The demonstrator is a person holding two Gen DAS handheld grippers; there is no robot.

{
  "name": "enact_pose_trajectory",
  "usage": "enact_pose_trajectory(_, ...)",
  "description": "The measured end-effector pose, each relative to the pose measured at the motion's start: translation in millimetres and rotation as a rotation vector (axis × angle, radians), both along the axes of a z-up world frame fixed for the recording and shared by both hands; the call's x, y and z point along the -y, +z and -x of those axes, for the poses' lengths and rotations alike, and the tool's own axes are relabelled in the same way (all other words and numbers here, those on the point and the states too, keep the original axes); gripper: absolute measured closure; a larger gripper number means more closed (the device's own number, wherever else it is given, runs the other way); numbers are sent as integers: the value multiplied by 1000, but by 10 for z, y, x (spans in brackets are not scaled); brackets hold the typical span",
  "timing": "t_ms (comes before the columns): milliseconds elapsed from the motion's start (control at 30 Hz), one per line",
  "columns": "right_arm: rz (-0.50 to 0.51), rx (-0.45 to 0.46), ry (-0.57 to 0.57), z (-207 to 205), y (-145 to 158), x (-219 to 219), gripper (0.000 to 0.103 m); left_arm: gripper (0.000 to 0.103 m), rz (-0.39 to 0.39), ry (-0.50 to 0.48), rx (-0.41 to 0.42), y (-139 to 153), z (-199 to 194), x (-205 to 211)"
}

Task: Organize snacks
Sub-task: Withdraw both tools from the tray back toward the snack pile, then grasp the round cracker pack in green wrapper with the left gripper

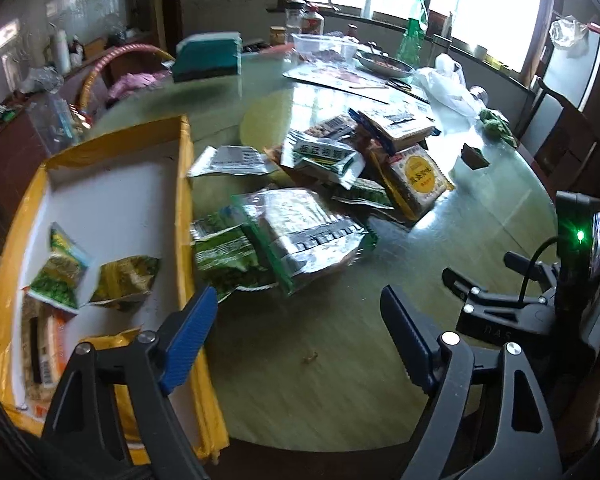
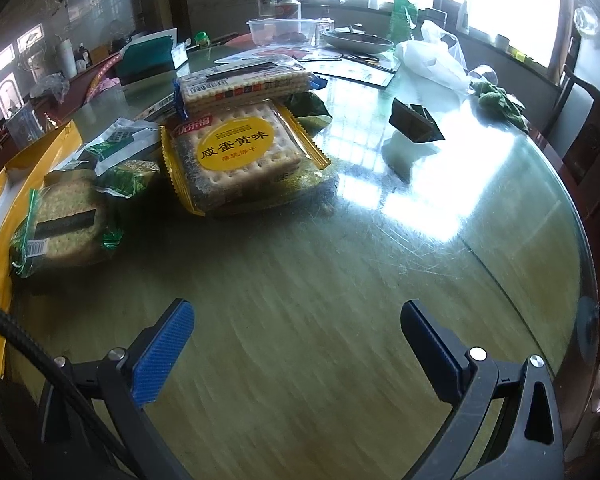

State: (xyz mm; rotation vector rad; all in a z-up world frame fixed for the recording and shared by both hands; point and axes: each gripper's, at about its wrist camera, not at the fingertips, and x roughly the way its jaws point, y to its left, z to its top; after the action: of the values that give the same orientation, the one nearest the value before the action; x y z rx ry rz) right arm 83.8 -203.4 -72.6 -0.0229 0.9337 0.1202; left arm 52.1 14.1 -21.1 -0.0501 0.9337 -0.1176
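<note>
A round glass-topped table (image 2: 340, 280) is seen. Snack packets (image 1: 340, 184) are piled toward 12 o'clock, a yellow-edged box (image 1: 112, 184) at 9 o'clock, a plastic bag (image 2: 428, 60) at 1 o'clock.

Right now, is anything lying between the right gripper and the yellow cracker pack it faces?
Nothing visible does. The right gripper has its jaws open over bare table, and the stretch up to the yellow cracker pack holds no object. The round green-wrapped pack lies off to the left, out of that line.
</note>
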Motion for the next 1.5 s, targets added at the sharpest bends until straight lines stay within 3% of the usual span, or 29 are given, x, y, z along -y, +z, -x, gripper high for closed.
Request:
enact_pose_trajectory(100,-8,2,26,34,6,-11,0,20,35,-10,-29,22,-174,-25)
enact_pose_trajectory(267,-128,16,78,137,56,13,1,20,-58,-20,-37,35,-564,40)
enact_pose_trajectory(367,-204,15,79,147,84,61,1,29,-37,-46,-95,-88,-815,79)
enact_pose_trajectory(467,-229,30,75,154,120,89,1,30,-80,-81,-86,-136,-909,168)
enact_pose_trajectory(700,-293,30,66,162,118,201,2,30,-163,-206,-102,-196,-754,406)
enact_pose_trajectory(900,-327,46,65,215,159,245,3,30,-83,-313,-147,-186,-398,493)
enact_pose_trajectory(1167,-354,60,36,252,206,316,3,30,-145,-250,-91,-193,-311,533)
enact_pose_trajectory(1267,-353,62,35,270,220,315,3,29,-126,-225,-75,-172,-399,499)
enact_pose_trajectory(1467,-366,56,21,283,214,349,3,29,-91,-298,-87,-195,-335,603)
enact_pose_trajectory(1500,-363,55,20,284,212,349,3,34,-80,-317,-83,-177,-280,627)
